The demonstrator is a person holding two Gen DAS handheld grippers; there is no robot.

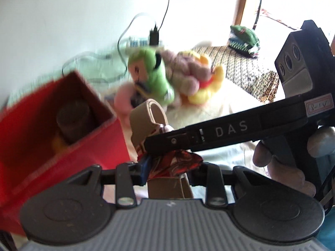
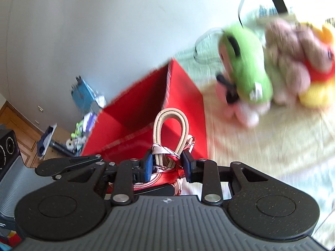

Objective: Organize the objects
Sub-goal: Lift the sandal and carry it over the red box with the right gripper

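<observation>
Two hand-held grippers share one bundle beside a red box [image 2: 150,113] at the centre of the right wrist view: a looped beige belt [image 2: 170,129] tied with a red-and-white patterned scarf [image 2: 167,173]. The right gripper [image 2: 167,165] has its blue-padded jaws drawn in close on either side of the belt's two strands and the scarf knot, apparently clamping them. In the left wrist view, the left gripper [image 1: 167,171] sits low at centre with its jaws narrowed around the scarf [image 1: 178,163]; the right tool's black body crosses in front, so whether they truly pinch the cloth cannot be told. The box [image 1: 62,125], at the left of that frame, stands open and already contains a dark round container [image 1: 73,121]. Stuffed toys [image 1: 167,77] lie heaped at upper centre on the pale bedding [image 1: 219,108]. The risk from here: the slick scarf could slide off the belt if the tools pull apart, and the stiff loop may catch the box rim and tip it.
</observation>
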